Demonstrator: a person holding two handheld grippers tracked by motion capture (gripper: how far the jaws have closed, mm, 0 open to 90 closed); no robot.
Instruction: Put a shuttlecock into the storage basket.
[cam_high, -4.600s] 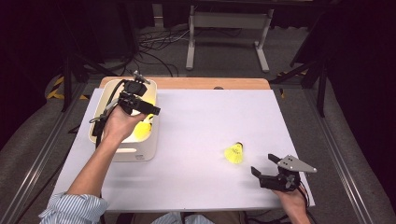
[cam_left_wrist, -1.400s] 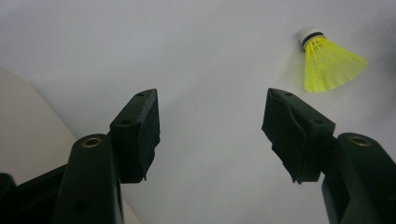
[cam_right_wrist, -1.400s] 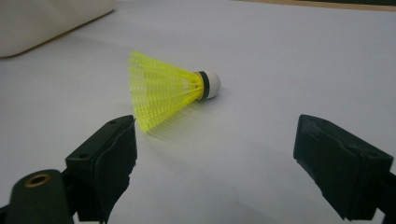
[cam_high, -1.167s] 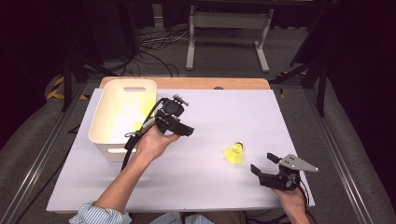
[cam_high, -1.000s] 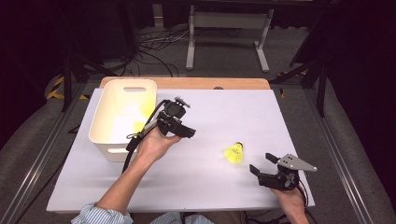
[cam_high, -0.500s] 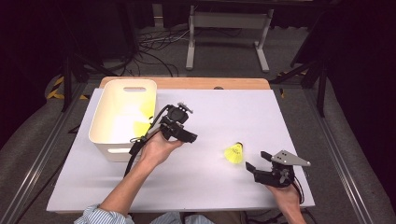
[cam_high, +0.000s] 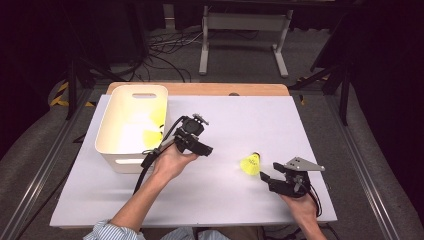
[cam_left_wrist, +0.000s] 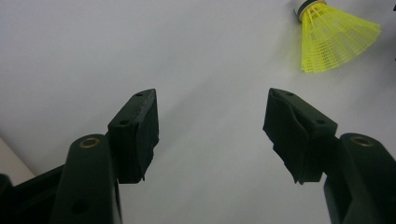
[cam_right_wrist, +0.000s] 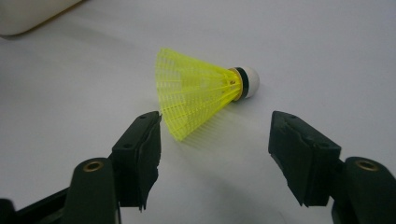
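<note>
A yellow shuttlecock (cam_high: 250, 164) with a white cork lies on its side on the white table, right of centre. My right gripper (cam_high: 264, 177) sits just behind it, low over the table. In the right gripper view the shuttlecock (cam_right_wrist: 201, 95) lies just ahead of the right gripper (cam_right_wrist: 215, 140), whose jaws have just been closing; its skirt nears the left pad without touching, so the jaws are open. My left gripper (cam_high: 202, 149) hovers mid-table, open and empty (cam_left_wrist: 210, 126), with the shuttlecock (cam_left_wrist: 336, 35) off to its upper right.
A white bin (cam_high: 117, 161) stands at the table's left with a yellow shuttlecock (cam_high: 150, 136) inside. The left gripper's cable trails down past the bin's front corner. A wooden strip (cam_high: 200, 89) runs along the table's far edge.
My left hand has come out of the bin and moved right and toward me to mid-table. My right gripper has edged left toward the shuttlecock and its jaws have narrowed.
</note>
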